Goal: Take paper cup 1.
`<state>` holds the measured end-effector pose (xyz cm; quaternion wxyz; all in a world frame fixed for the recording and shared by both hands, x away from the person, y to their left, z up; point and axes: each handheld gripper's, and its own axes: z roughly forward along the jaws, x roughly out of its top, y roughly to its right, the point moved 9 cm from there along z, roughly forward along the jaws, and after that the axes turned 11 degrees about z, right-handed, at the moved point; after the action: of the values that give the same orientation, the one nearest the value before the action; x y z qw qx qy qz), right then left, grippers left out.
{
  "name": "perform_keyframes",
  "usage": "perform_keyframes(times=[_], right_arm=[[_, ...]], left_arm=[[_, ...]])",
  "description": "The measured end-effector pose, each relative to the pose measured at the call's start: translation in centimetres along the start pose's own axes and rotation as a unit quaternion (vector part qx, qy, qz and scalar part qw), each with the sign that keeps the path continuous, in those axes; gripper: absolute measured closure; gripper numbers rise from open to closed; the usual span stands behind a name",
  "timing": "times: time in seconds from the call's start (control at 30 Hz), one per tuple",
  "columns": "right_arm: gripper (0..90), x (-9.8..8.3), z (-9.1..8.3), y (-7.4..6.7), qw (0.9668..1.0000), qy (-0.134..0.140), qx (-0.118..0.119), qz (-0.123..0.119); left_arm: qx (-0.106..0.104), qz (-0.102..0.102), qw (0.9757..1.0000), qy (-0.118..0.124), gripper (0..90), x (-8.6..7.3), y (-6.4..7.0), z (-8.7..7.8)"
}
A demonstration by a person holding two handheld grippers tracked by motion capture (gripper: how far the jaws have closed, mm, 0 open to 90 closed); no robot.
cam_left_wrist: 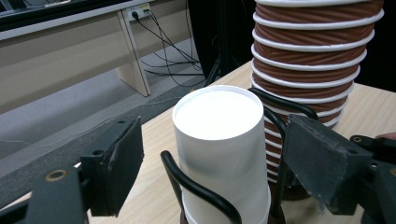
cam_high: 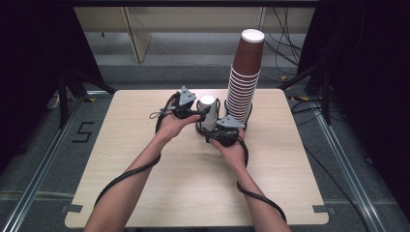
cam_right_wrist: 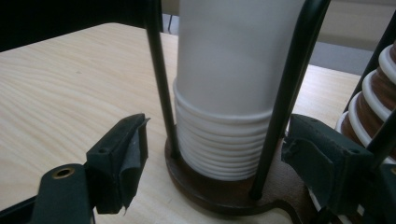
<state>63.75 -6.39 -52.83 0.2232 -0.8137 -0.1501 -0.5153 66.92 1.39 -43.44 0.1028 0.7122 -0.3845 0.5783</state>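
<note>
White cup stack [cam_left_wrist: 219, 140] stands upside down between both part-open claws, untouched; left claw [cam_high: 197, 113] at its 9 o'clock, right claw [cam_high: 223, 133] at 5 o'clock; both hold nothing.

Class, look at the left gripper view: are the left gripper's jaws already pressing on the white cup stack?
No. In the left gripper view the white cup stack stands between the jaws, with clear gaps on both sides.

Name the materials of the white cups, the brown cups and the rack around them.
White cups: likely matte paper, rolled rims. Brown cups: probably paper with ribbed, spiral-embossed sleeves and white rims. Rack: glossy black rods, apparently coated metal wire, on a dark round base.
</note>
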Motion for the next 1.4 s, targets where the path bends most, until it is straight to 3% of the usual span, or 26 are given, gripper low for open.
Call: perform_keyframes(times=[0.27,0.37,0.5,0.53,0.57,0.7,0.87,1.27,1.3,1.33,1.4], right_arm=[[24.1,-0.1,1.0,0.6,0.9999,-0.007,-0.011,0.007],[24.1,-0.4,1.1,0.5,0.9996,-0.015,-0.014,0.021],[24.2,-0.1,1.7,0.7,1.0000,0.001,-0.006,0.005],[24.2,-0.2,1.8,0.5,0.9999,-0.004,-0.001,0.010],[24.3,0.0,1.9,0.6,1.0000,0.000,-0.005,-0.005],[24.7,-0.1,2.0,0.6,0.9998,0.002,-0.017,0.009],[27.6,-0.1,2.1,0.8,0.9996,0.005,-0.028,0.008],[29.1,-0.2,2.2,0.5,0.9993,0.004,-0.024,0.027],[29.1,-0.2,2.2,0.5,0.9993,0.004,-0.024,0.027],[29.1,-0.1,2.3,0.7,0.9995,0.006,-0.028,0.013],[29.1,-0.2,2.3,0.6,0.9994,0.004,-0.028,0.022]], left_arm=[[0.000,0.001,1.0000,-0.007,22.5,0.2,0.0,1.1],[-0.003,0.006,0.9999,-0.010,22.8,0.2,0.2,1.4],[-0.004,0.006,0.9999,-0.015,23.5,0.1,0.3,1.8],[-0.006,0.005,0.9999,-0.015,23.6,0.0,0.4,1.9],[-0.006,0.004,0.9999,-0.015,23.7,0.0,0.4,2.0],[-0.006,0.000,0.9999,-0.013,23.8,0.0,0.6,2.3],[-0.004,-0.002,0.9999,-0.015,25.2,0.0,0.6,2.6],[-0.011,-0.020,0.9996,-0.017,28.8,-0.4,0.5,3.3],[-0.011,-0.023,0.9995,-0.017,29.5,-0.5,0.5,3.4],[-0.013,-0.022,0.9995,-0.018,30.9,-0.5,0.6,3.4],[-0.012,-0.022,0.9995,-0.018,31.2,-0.5,0.6,3.5]])
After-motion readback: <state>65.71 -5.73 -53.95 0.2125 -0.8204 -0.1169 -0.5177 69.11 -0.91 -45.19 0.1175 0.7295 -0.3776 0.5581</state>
